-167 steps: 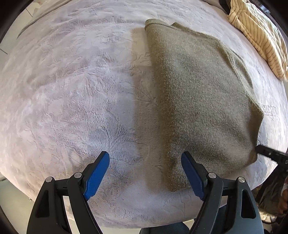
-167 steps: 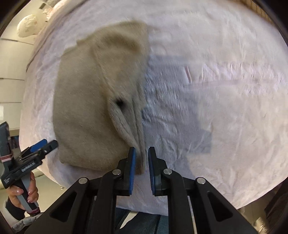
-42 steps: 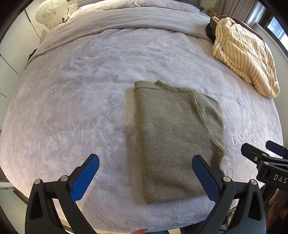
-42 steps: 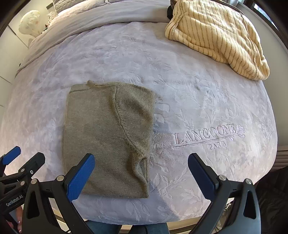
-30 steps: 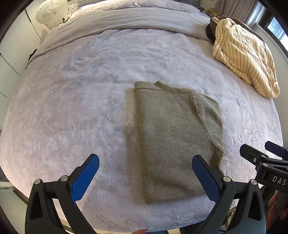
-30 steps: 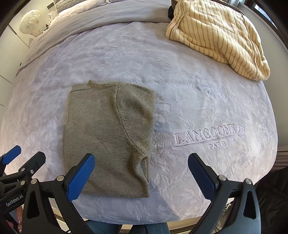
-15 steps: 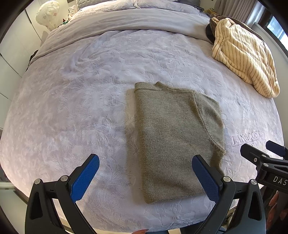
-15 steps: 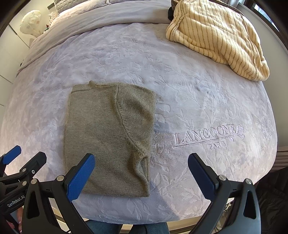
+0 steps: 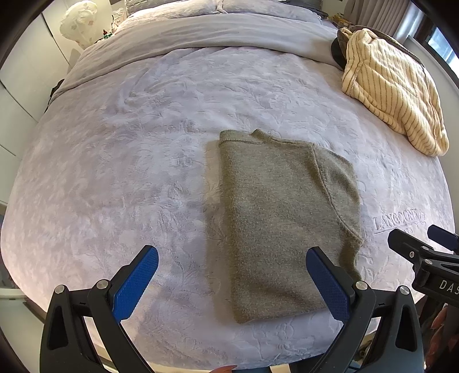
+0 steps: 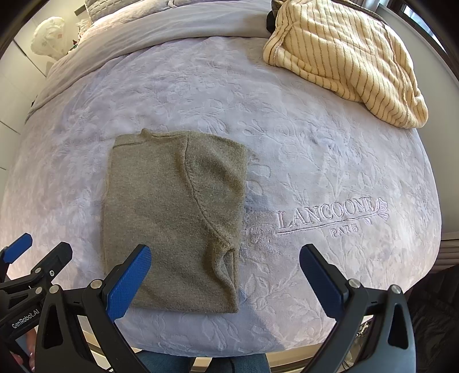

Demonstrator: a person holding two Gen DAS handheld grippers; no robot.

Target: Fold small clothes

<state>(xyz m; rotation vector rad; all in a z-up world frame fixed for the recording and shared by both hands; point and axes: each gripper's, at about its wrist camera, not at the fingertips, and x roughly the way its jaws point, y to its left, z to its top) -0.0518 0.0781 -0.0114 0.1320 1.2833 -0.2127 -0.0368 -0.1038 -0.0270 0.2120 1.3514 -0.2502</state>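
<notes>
An olive-green knit garment point(image 9: 287, 218) lies folded into a tall rectangle on the pale lilac bedspread point(image 9: 129, 178), near the front edge; it also shows in the right wrist view point(image 10: 172, 218). My left gripper point(image 9: 232, 281) is wide open and empty, held above the garment's near left edge. My right gripper point(image 10: 226, 278) is wide open and empty, held above the garment's near right corner. Each gripper shows at the edge of the other's view: the right one point(image 9: 427, 258), the left one point(image 10: 31, 264).
A cream striped fleece garment point(image 9: 393, 94) lies bunched at the far right of the bed, also in the right wrist view point(image 10: 347, 48). The bedspread point(image 10: 330, 160) carries an embroidered logo point(image 10: 330, 215) right of the folded garment. A white bust point(image 9: 79, 21) stands far left.
Since 5.6 s ago the right gripper let go of the garment and opened; both grippers pulled back and up. Over the last second nothing moved.
</notes>
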